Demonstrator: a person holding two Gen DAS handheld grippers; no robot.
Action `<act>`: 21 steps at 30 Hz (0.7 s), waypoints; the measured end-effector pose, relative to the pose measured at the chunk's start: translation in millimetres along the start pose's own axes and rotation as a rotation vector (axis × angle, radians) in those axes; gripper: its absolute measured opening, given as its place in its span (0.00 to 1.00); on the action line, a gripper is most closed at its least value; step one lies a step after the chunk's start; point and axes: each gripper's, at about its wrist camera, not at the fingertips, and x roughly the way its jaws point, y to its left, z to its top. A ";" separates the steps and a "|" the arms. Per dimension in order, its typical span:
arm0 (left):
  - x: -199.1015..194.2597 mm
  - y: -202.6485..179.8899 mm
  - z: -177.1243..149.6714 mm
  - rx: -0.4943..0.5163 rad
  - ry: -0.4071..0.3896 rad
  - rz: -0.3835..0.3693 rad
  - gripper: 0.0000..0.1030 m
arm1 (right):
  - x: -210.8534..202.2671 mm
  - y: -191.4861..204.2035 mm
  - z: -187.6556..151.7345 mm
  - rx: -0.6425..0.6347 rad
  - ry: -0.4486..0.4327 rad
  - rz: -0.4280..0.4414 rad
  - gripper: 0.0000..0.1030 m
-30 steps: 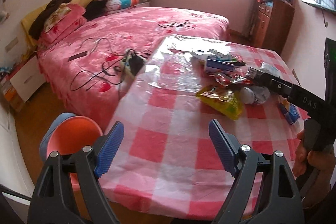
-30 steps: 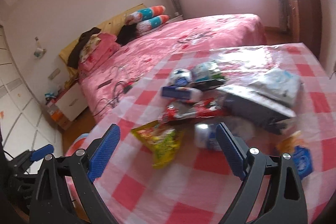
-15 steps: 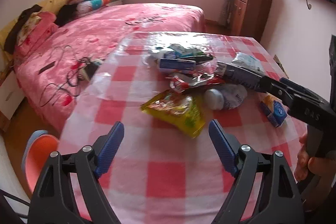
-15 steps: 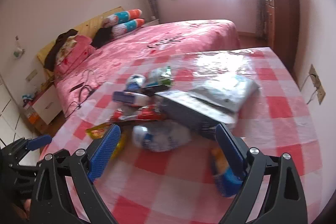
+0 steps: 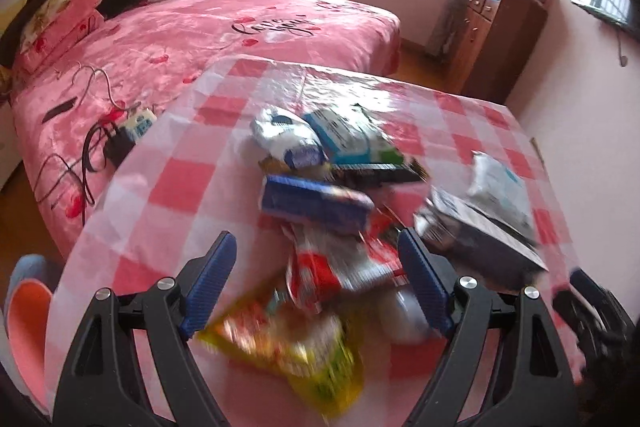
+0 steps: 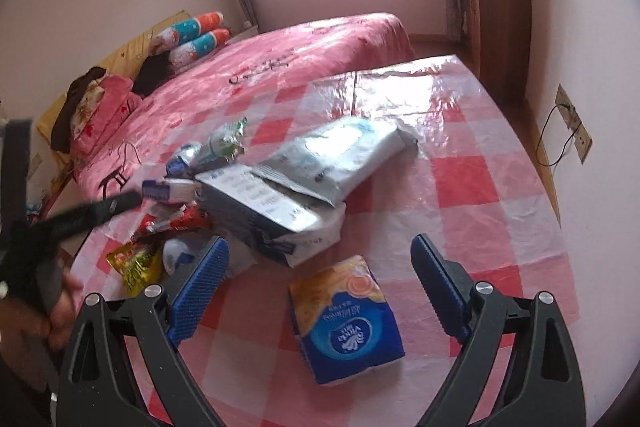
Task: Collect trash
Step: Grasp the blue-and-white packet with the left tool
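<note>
A pile of trash lies on the red-checked table (image 5: 168, 195). My left gripper (image 5: 316, 287) is open, just over a yellow snack bag (image 5: 292, 351) and a red-white wrapper (image 5: 332, 267); behind them lie a blue packet (image 5: 316, 203) and a grey box (image 5: 480, 239). My right gripper (image 6: 316, 291) is open around a blue-orange tissue pack (image 6: 348, 323). The grey box (image 6: 264, 215), a white wipes pack (image 6: 340, 151) and the yellow bag (image 6: 136, 263) lie to its left. The left gripper (image 6: 100, 211) shows at the left edge, blurred.
A pink bed (image 5: 224, 31) with cables and a power strip (image 5: 136, 123) lies beyond the table's left edge. A wooden dresser (image 5: 496, 39) stands at the back right. An orange stool (image 5: 28, 319) sits low left. A wall socket (image 6: 572, 123) is on the right.
Both grippers have moved forward over the table. The left one has closed in on the yellow bag and wrappers. The right one has swung right, and the tissue pack now lies between its fingers.
</note>
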 end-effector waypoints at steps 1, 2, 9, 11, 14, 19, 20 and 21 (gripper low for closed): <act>3.8 0.5 2.9 0.010 -0.007 0.003 0.81 | 1.3 -1.4 -0.9 -0.004 0.007 -0.002 0.89; 6.7 0.4 5.1 0.023 -0.013 0.010 0.81 | 3.9 -2.3 -1.9 -0.010 0.021 -0.007 0.89; 27.4 0.6 12.1 0.085 0.005 0.027 0.81 | 15.9 -3.7 -8.6 -0.021 0.085 0.000 0.89; 32.6 0.9 11.2 0.087 0.017 0.014 0.81 | 17.7 -2.8 -10.5 -0.030 0.090 0.005 0.89; 36.1 -1.2 10.0 0.101 0.020 0.010 0.81 | 19.6 0.1 -12.5 -0.044 0.100 0.003 0.89; 49.7 -8.4 6.0 0.129 0.060 0.014 0.81 | 27.0 4.8 -17.6 -0.066 0.129 -0.013 0.89; 50.9 -9.3 5.7 0.133 0.058 0.019 0.81 | 28.2 5.9 -18.8 -0.073 0.133 -0.023 0.89; 53.1 -10.1 5.7 0.135 0.057 0.025 0.81 | 28.9 7.3 -19.4 -0.080 0.137 -0.033 0.89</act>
